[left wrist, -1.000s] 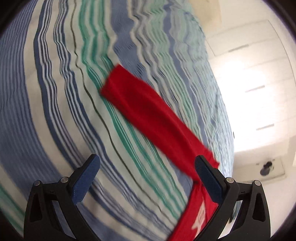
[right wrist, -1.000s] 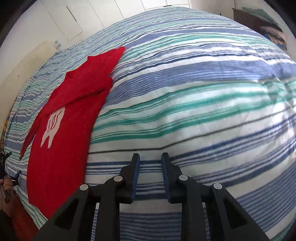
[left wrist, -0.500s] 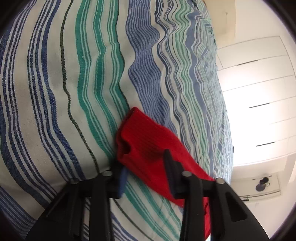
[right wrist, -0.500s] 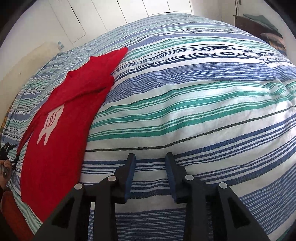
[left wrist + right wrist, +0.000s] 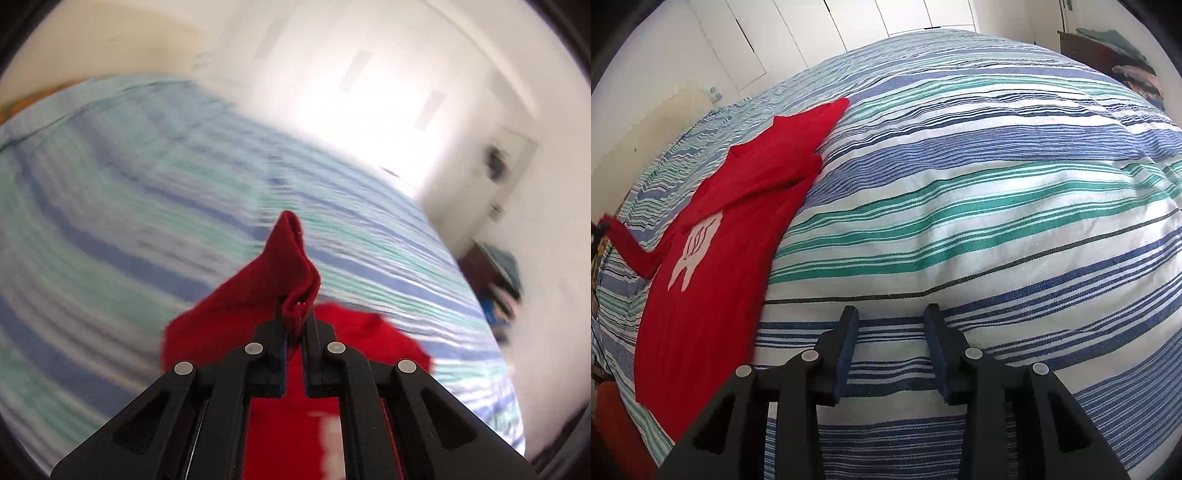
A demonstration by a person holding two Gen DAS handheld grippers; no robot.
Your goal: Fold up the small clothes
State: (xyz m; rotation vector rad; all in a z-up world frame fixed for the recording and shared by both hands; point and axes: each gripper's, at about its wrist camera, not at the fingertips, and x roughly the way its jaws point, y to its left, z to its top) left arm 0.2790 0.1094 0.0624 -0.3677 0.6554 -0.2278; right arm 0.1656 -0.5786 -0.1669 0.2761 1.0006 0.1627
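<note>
A red long-sleeved top (image 5: pixel 713 236) is lying on a bed covered by a blue, green and white striped duvet (image 5: pixel 960 184). The top is spread flat near the left edge of the bed, with a pale printed motif (image 5: pixel 694 251) on its chest.

On the left, the left gripper (image 5: pixel 293 325) is pinching the cuff of the near sleeve (image 5: pixel 291 280) between its closed fingers. Half a second ago the same fingers were just closing round that cuff while it lay on the duvet; now the sleeve is lifted clear of the bed and rising in a peak, and the left view is smeared with motion. From the right-hand camera, the raised sleeve (image 5: pixel 628 247) is showing as a red strip pulled up and away at the far left edge. This suggests the first fold is beginning, with the sleeve probably about to be carried across the body of the top.

To the right, the right gripper (image 5: pixel 891 325) is hovering low over bare striped duvet, well apart from the top, its fingers parted and holding nothing. A second ago they were nearly together, so they are opening.

At the far right, a dark wooden piece of furniture (image 5: pixel 1086 48) is bearing a heap of folded fabrics (image 5: pixel 1134 74). No other containers are visible.
</note>
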